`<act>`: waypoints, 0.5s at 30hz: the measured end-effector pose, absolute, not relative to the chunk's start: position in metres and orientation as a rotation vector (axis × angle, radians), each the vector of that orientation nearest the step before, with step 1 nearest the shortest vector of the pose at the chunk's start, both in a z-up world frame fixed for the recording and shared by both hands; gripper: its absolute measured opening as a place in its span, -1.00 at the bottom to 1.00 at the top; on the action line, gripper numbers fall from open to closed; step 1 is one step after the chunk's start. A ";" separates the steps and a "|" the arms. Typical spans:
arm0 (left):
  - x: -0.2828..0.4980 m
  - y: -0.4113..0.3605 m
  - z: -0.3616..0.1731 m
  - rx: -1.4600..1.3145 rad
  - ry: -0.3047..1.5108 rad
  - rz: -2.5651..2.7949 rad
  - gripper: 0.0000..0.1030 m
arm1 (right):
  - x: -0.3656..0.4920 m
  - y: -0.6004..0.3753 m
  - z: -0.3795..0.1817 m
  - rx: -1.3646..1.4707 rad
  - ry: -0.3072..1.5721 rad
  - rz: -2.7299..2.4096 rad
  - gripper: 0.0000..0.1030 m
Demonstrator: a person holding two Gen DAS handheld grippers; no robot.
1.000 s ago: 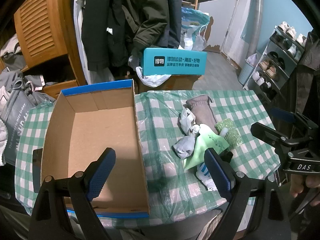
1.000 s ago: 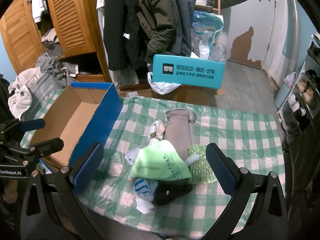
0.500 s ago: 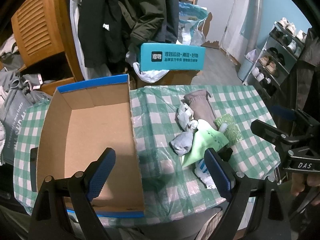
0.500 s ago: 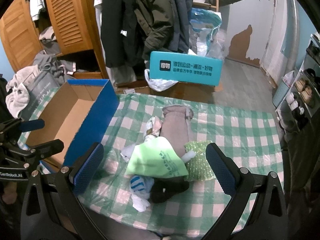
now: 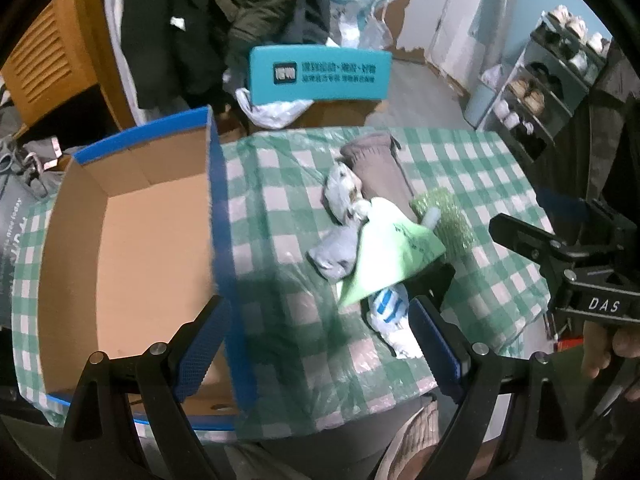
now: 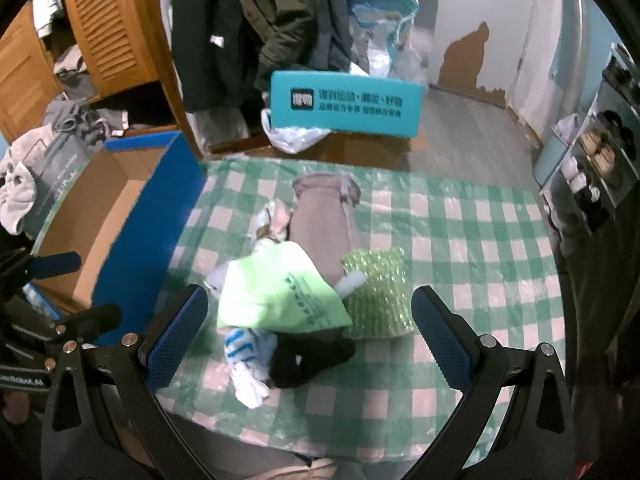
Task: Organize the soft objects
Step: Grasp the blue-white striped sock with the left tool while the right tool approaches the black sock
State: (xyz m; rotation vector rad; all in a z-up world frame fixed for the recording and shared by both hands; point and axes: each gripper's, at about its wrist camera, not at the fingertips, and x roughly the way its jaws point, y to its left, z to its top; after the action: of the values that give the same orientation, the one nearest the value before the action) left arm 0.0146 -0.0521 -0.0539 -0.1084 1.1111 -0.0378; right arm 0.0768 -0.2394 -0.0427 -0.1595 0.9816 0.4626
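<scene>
Both claws hang spread wide and empty, the right gripper [image 6: 306,334] directly over the heap, the left gripper [image 5: 316,346] straddling the box wall. Largest, the open blue-sided cardboard box [image 5: 120,248] fills the table's left end on the green-checked plastic cloth [image 6: 460,232]. Right of it, mid-table, lies the taupe knitted sleeve [image 6: 324,224], long axis running away from the near edge. Nearer sit the pale green plastic bag [image 6: 280,292], green bubble-wrap pad [image 6: 378,292], and at the near edge a black sock [image 6: 308,360] touching a blue-striped white sock [image 6: 244,356]. The right claw looks nearer.
</scene>
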 end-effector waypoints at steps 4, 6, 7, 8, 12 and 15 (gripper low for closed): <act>0.018 -0.062 -0.068 -0.105 1.144 -0.046 0.78 | 0.080 -0.247 -0.055 -0.153 1.023 0.450 0.95; 0.018 -0.065 -0.073 -0.112 1.162 -0.054 0.78 | 0.083 -0.248 -0.062 -0.154 1.043 0.445 0.95; 0.019 -0.067 -0.077 -0.116 1.174 -0.058 0.78 | 0.085 -0.249 -0.066 -0.155 1.054 0.441 0.95; 0.020 -0.069 -0.079 -0.119 1.182 -0.061 0.78 | 0.085 -0.250 -0.070 -0.156 1.067 0.435 0.95; 0.023 -0.077 -0.089 -0.128 1.210 -0.077 0.78 | 0.090 -0.254 -0.087 -0.143 1.124 0.427 0.95; 0.023 -0.082 -0.095 -0.129 1.226 -0.082 0.78 | 0.092 -0.255 -0.098 -0.133 1.159 0.425 0.95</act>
State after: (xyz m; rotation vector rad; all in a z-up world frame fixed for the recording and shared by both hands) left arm 0.0235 -0.0823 -0.0954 -0.1293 1.2259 -0.0819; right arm 0.0921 -0.2553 -0.0976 -0.1332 1.1587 0.4250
